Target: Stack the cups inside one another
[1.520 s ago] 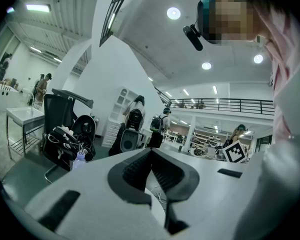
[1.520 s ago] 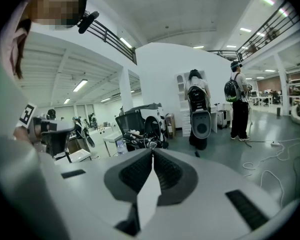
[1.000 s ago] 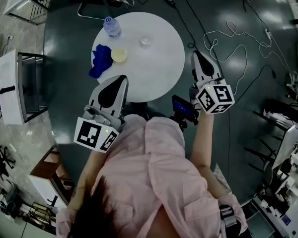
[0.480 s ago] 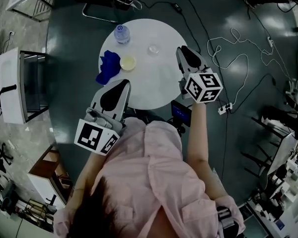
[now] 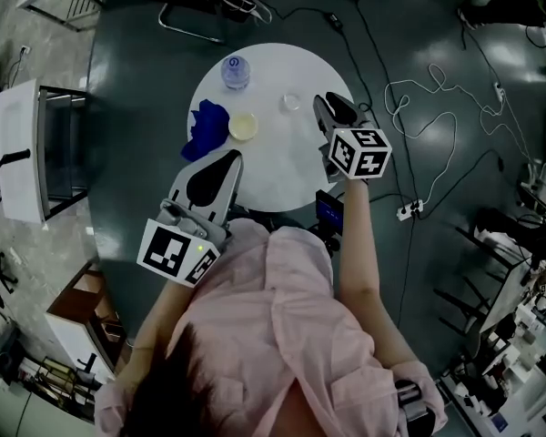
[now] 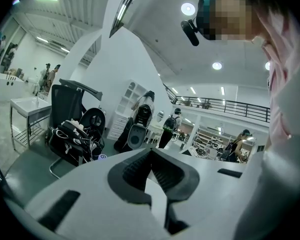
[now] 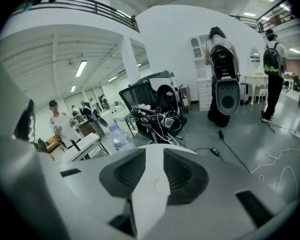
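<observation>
**Right gripper closes in on the clear cup**

Reaching in from beyond the table's right edge, the right gripper (image 5: 324, 104) now hangs over the right part of the round white table (image 5: 282, 167), while the left gripper (image 5: 226, 156) has barely shifted at the near left rim.

The left gripper's jaws meet at their tips and hold nothing. Just beyond it lies a crumpled blue cloth (image 5: 207, 127), and a water bottle (image 5: 236, 71) stands at the far left edge. A pale yellow cup (image 5: 243, 127) sits right beside the cloth, mouth up. A smaller clear cup (image 5: 291, 103) stands further right, apart from the yellow one. The right gripper's tips are just beside it, its jaws parted by a narrow gap with nothing between them.

No stacking has begun, and the step in hand looks like picking up the clear cup. To do it well:

- Widen the right jaws before coming down.
- Take the cup by its wall or rim with a light squeeze, since thin plastic will likely flex or skid.
- Keep it upright on the way to the yellow cup.
- Bring the left gripper in to steady the yellow cup, clear of the cloth.
</observation>
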`<state>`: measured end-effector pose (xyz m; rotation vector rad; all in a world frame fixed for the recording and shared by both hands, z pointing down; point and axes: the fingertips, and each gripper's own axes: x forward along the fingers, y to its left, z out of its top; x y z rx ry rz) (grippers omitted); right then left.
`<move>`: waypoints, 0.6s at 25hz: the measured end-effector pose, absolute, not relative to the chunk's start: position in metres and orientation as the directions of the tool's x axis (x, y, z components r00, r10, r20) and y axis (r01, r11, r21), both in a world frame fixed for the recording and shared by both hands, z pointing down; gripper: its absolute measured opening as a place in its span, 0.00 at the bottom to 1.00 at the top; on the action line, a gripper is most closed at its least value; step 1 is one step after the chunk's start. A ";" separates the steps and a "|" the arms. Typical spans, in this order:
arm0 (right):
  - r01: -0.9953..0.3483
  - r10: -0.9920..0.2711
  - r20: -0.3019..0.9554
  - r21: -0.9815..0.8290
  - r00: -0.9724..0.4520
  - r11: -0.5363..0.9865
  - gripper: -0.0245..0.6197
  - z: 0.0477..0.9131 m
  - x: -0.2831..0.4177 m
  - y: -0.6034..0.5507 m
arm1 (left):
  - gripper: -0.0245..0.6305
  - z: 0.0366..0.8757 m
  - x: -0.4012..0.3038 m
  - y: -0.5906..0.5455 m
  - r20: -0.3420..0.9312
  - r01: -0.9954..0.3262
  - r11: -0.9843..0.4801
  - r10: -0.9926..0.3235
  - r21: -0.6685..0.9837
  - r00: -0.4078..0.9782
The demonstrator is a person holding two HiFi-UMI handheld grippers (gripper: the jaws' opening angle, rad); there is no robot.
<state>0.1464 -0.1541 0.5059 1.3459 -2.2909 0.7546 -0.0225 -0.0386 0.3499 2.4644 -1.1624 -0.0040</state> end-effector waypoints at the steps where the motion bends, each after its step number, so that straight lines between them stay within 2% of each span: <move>1: -0.882 -0.668 0.579 -0.259 -0.468 0.393 0.18 0.513 0.145 -0.156 | 0.06 0.351 -0.023 -0.041 0.172 -0.739 -0.564 -0.739 0.368 0.651; 15: -0.904 -0.493 0.760 -0.317 -0.423 0.286 0.23 0.608 0.148 -0.175 | 0.06 0.362 -0.034 -0.066 0.216 -0.761 -0.516 -0.753 0.394 0.622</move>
